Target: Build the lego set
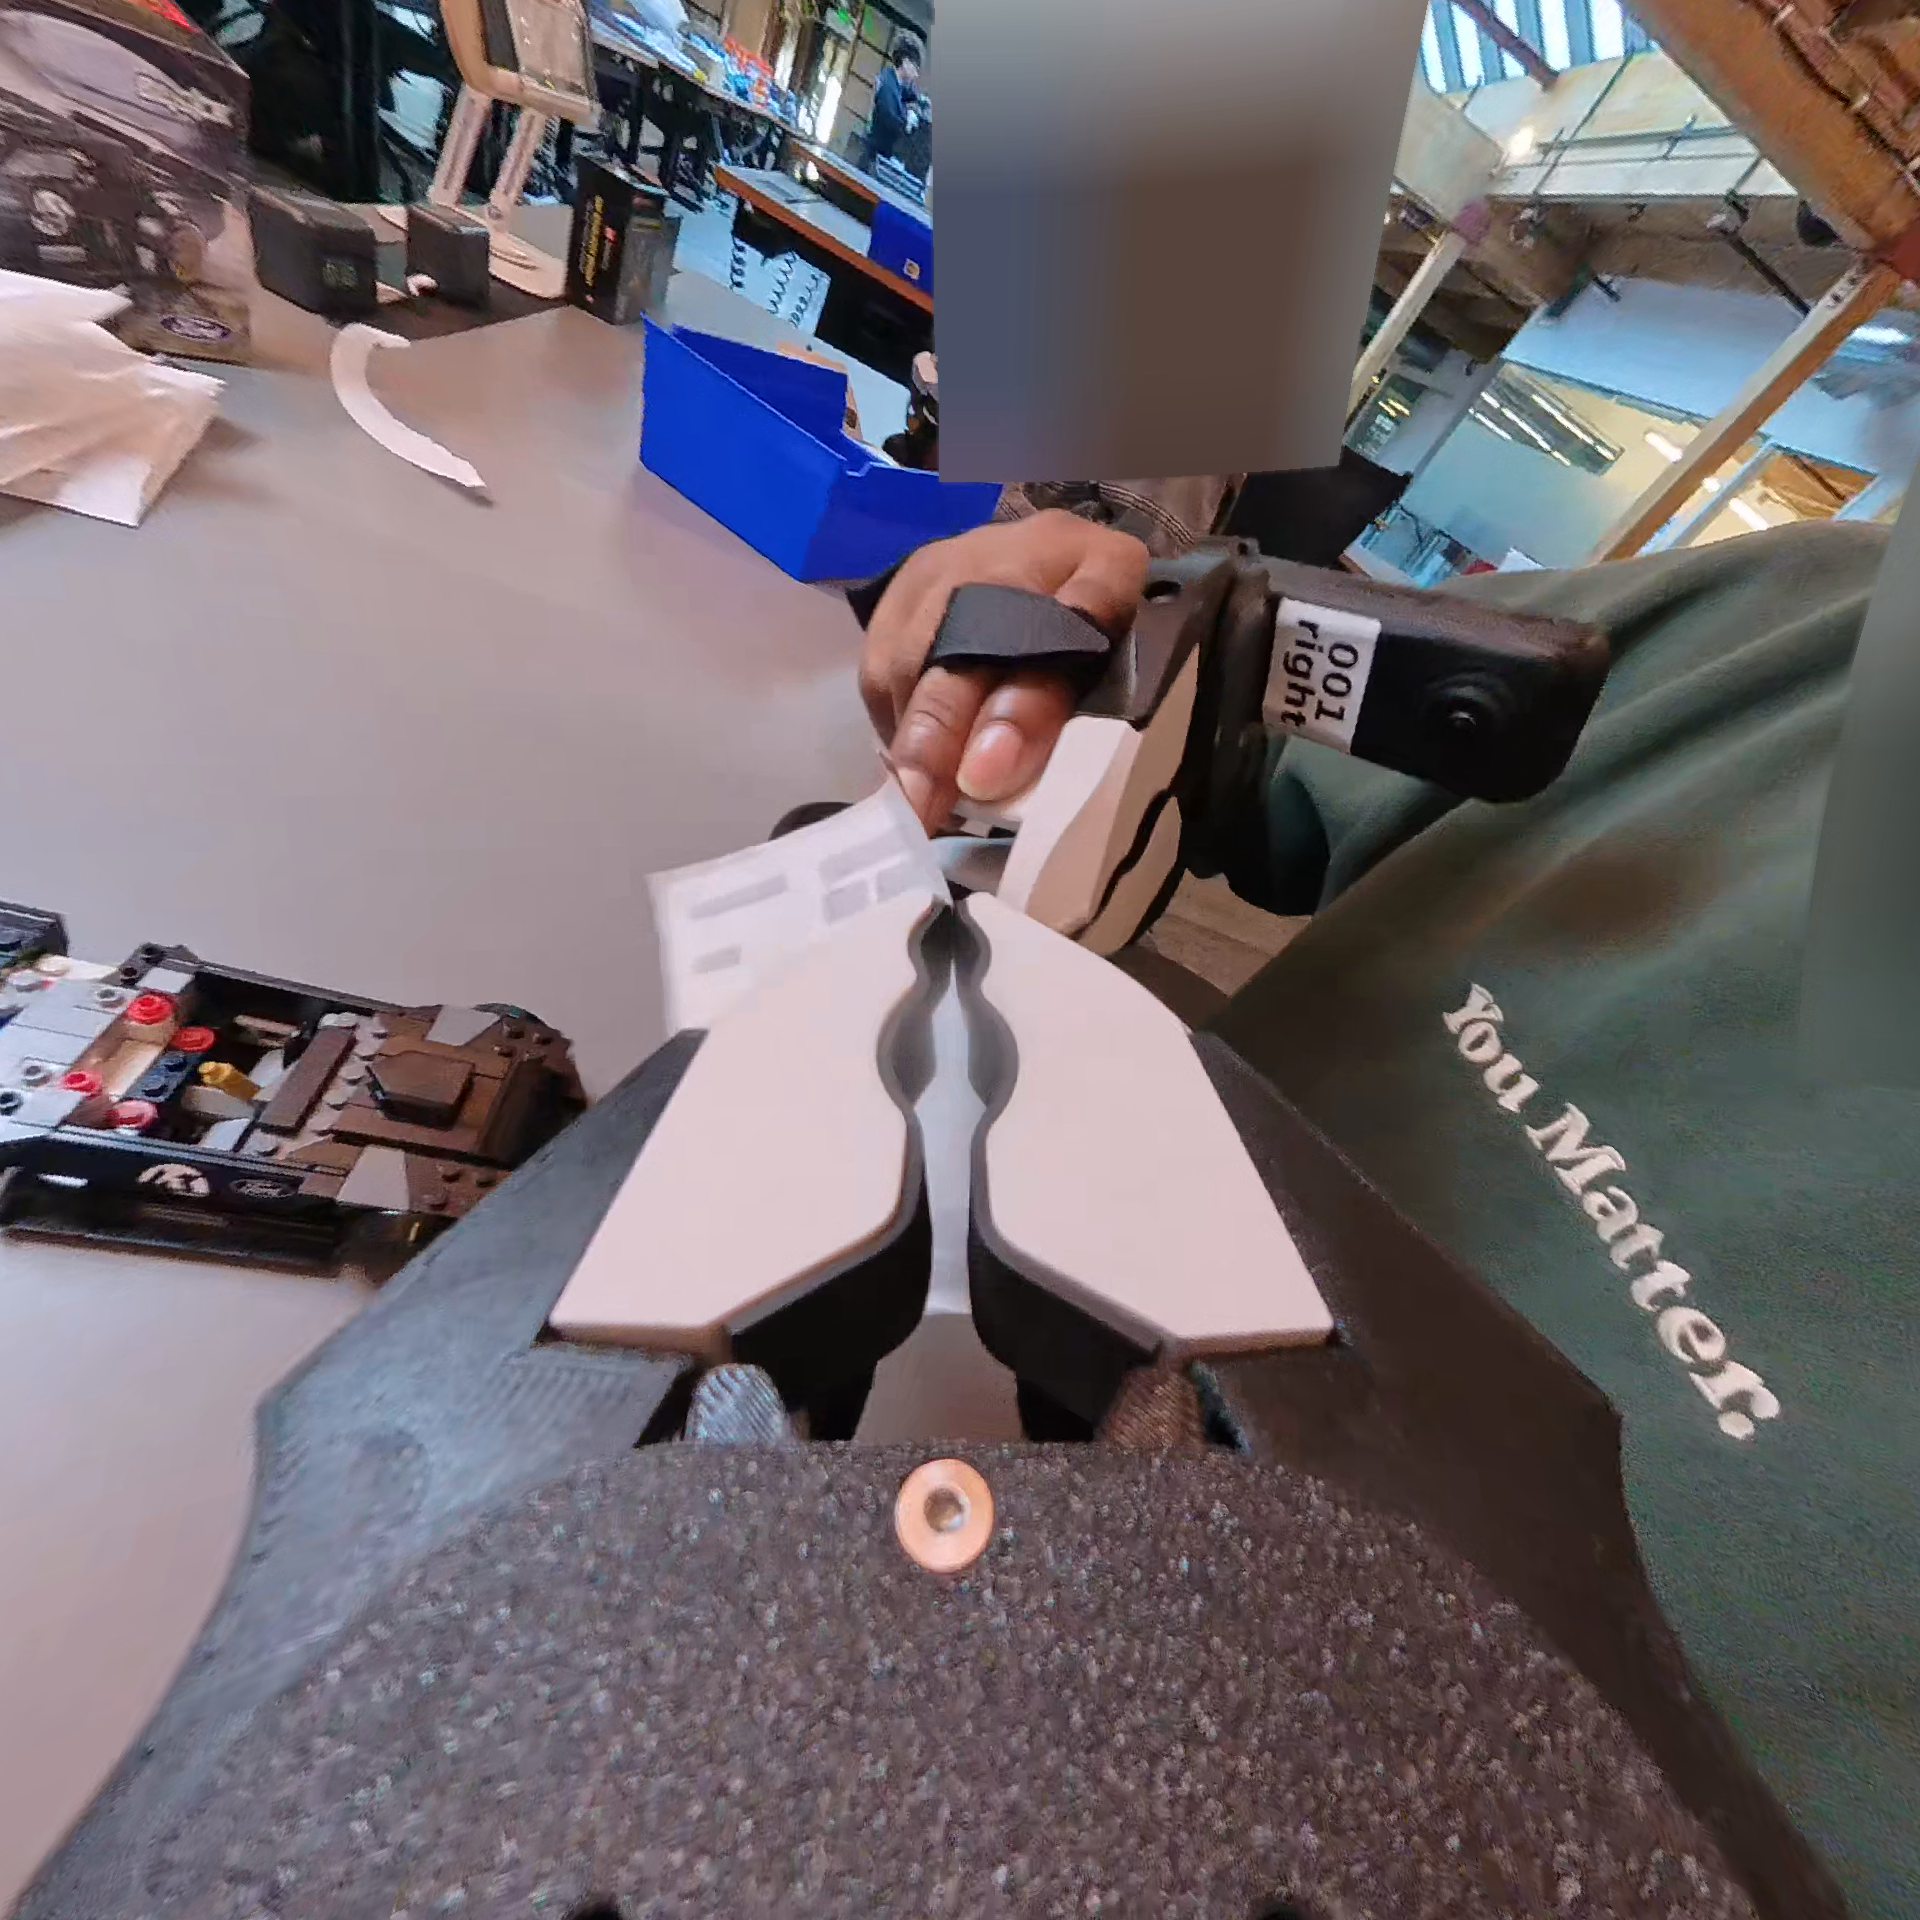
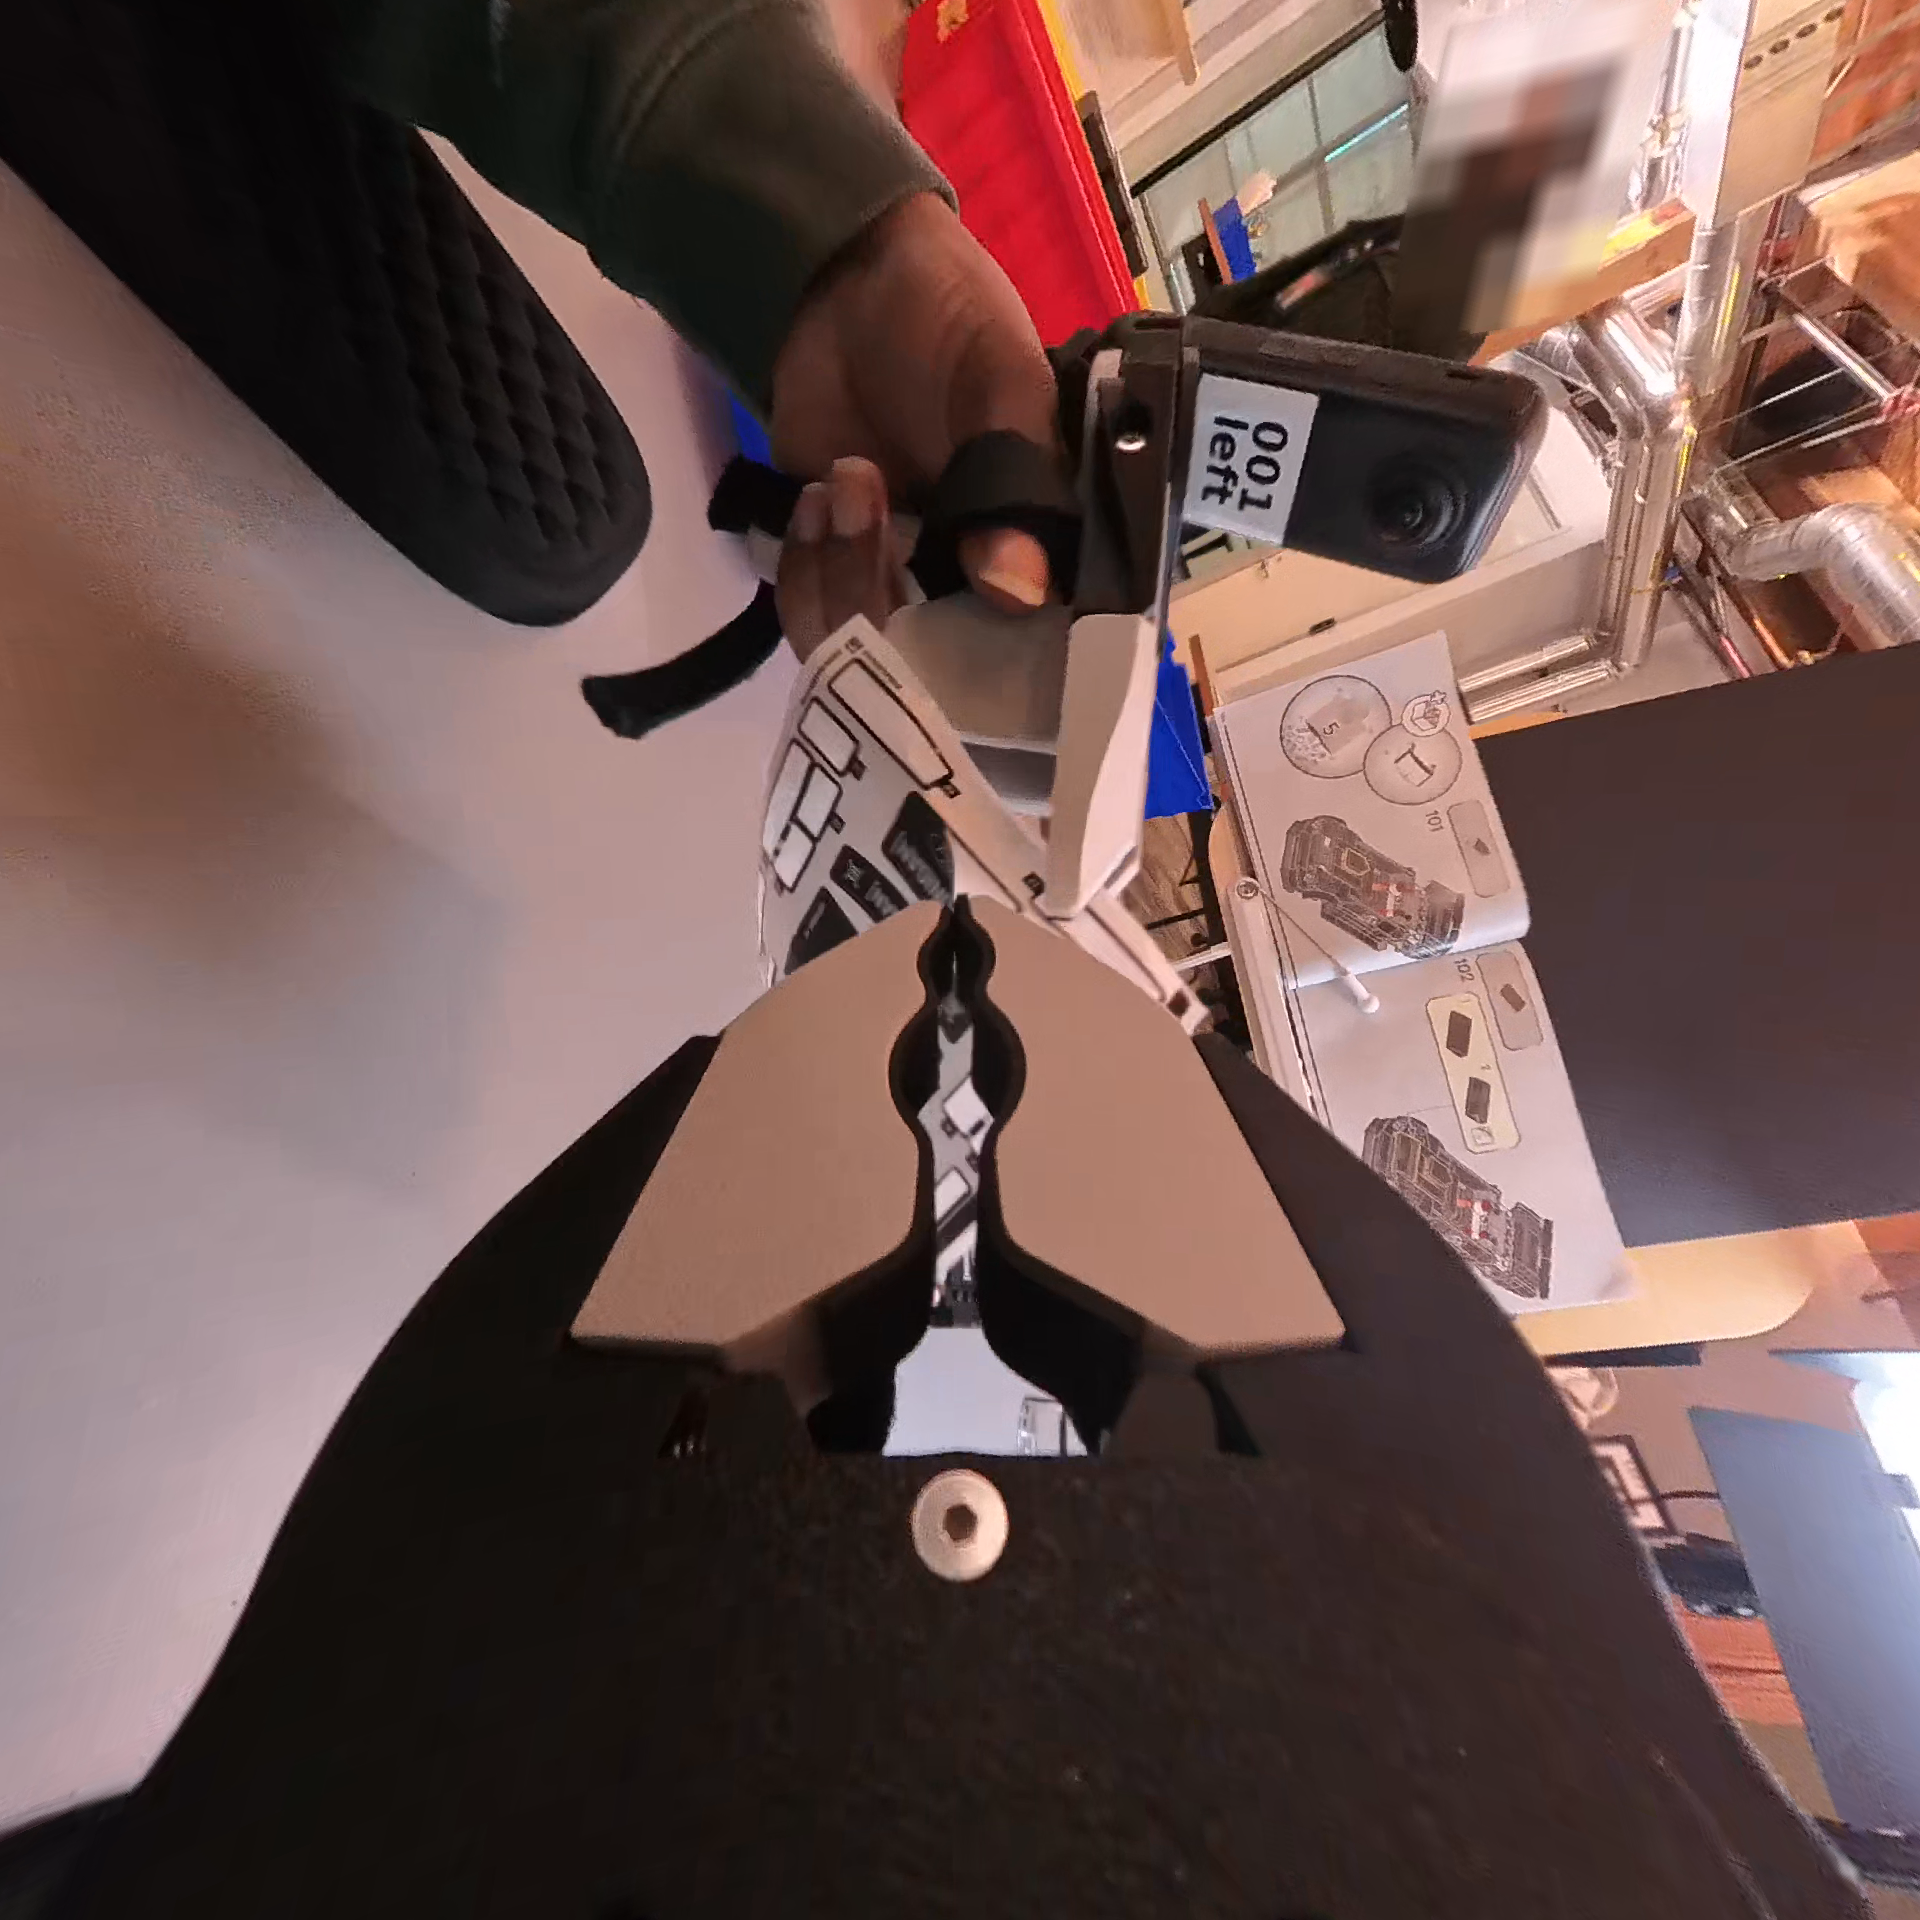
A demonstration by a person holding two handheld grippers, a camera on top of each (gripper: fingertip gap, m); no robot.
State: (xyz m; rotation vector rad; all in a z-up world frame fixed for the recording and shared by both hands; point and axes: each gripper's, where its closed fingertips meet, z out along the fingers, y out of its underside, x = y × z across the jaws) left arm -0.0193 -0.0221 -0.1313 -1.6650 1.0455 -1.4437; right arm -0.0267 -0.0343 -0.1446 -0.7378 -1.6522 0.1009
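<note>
A white sticker sheet [image 1: 769,925] with dark printed shapes is held up in the air between both grippers; it also shows in the right wrist view [image 2: 862,790]. My left gripper [image 1: 951,914] is shut on one edge of the sheet. My right gripper [image 2: 961,909] is shut on the sheet too, and the sheet shows through the slot behind its fingers. Each gripper shows in the other's view, the left [image 2: 1081,904] and the right [image 1: 1091,925], tips close together. The partly built dark lego car [image 1: 312,1081] lies on the table [image 1: 416,675] at the left.
An open instruction booklet [image 2: 1382,862] stands propped at the right. A blue bin [image 1: 769,436] sits at the table's far side. The set's box [image 1: 104,156] and white paper bags [image 1: 83,416] lie at the far left. A black chair part [image 2: 416,364] is nearby. My left and right fingertips are right by each other. The partly built dark lego car [image 1: 312,1081] is about 20 cm from both grippers' fingertips.
</note>
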